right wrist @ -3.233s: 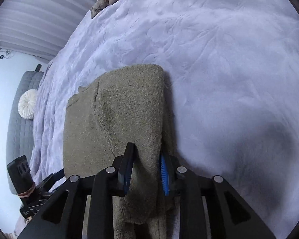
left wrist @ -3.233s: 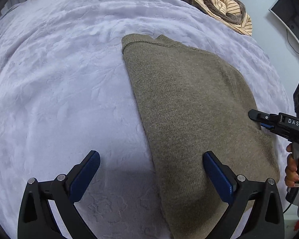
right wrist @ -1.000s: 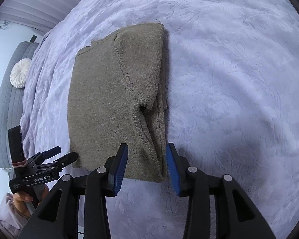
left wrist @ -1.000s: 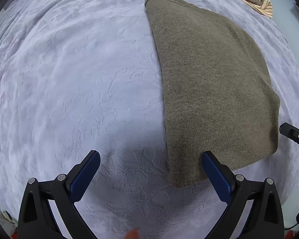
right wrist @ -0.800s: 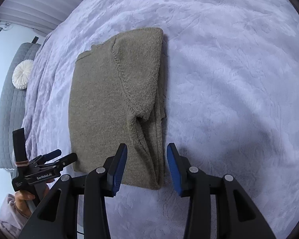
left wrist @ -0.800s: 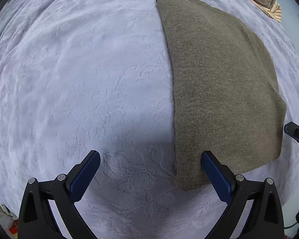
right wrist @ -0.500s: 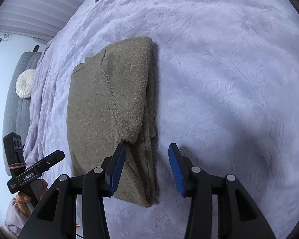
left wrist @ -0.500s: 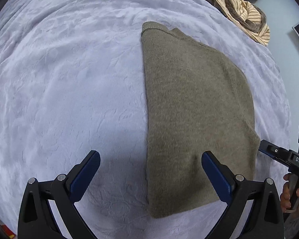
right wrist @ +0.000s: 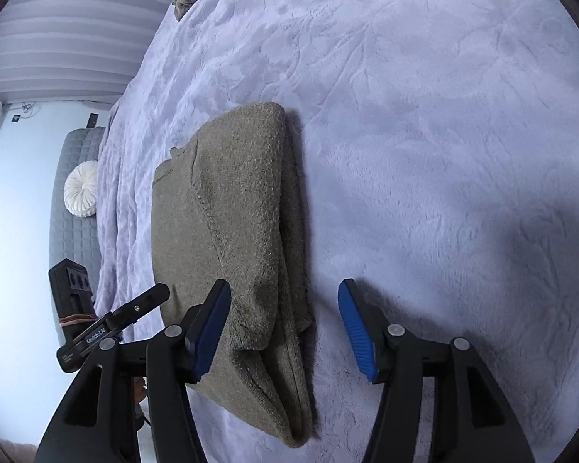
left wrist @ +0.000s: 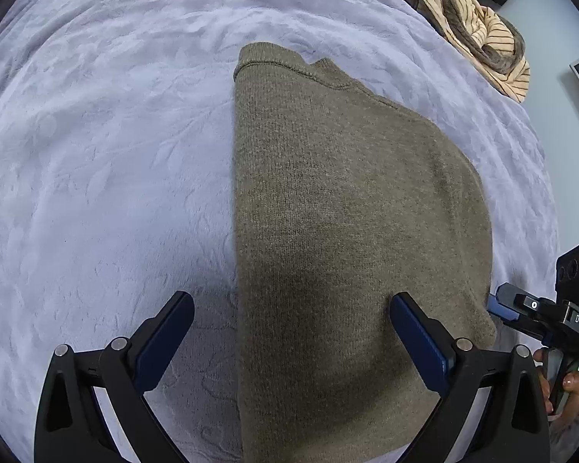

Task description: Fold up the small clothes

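Right gripper (right wrist: 283,328), clamped on my folded sweater's (right wrist: 227,231) edge earlier, is opening astride it, gripping nothing; left gripper (left wrist: 291,339) stands wide, with bare blanket (right wrist: 444,135) on both sides.

Bedroom at home: plush lavender bedspread (left wrist: 96,154), quilted headboard (right wrist: 73,208), clothes pile (left wrist: 478,34).

Garment: my olive-brown knit sweater (left wrist: 343,208), folded into a long rectangle
Pose: flat, collar end far
Fold: sleeve layer on top, right side
Place: lilac bedspread (left wrist: 108,162)
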Demonstrator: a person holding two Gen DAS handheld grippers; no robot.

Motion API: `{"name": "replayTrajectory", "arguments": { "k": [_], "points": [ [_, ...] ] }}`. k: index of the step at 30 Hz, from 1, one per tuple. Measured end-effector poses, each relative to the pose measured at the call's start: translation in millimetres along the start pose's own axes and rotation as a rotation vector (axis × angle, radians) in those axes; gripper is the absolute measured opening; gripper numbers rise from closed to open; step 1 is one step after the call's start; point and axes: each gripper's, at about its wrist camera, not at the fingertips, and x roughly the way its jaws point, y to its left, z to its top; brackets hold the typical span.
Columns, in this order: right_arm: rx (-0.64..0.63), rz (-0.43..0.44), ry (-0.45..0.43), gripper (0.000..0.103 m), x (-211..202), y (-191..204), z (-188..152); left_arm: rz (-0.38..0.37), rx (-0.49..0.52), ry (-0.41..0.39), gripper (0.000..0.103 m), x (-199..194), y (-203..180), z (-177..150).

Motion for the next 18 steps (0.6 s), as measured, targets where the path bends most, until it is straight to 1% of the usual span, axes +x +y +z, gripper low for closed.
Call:
{"name": "replayTrajectory", "arguments": {
  "k": [3, 7, 10, 14, 18],
  "points": [
    [-0.008, 0.009, 0.033, 0.064, 11.0, -0.7, 8.1, -0.014, -0.015, 0.005, 0.102, 3.5, 3.5, 2.6],
    [-0.036, 0.029, 0.072, 0.064, 24.1, 3.9, 14.0, -0.071, -0.005, 0.03, 0.102, 11.3, 4.6, 7.7],
    [-0.06, 0.031, 0.097, 0.064, 36.5, 10.3, 17.9, -0.115, 0.016, 0.065, 0.102, 24.0, 2.2, 12.7],
    [-0.092, 0.052, 0.126, 0.065, 50.5, 18.8, 23.6, -0.149, 0.039, 0.073, 0.102, 35.2, -2.7, 17.9],
    [-0.116, 0.095, 0.153, 0.065, 66.5, 28.1, 29.6, -0.163, 0.052, 0.076, 0.102, 42.3, -11.2, 24.8]
  ]
}}
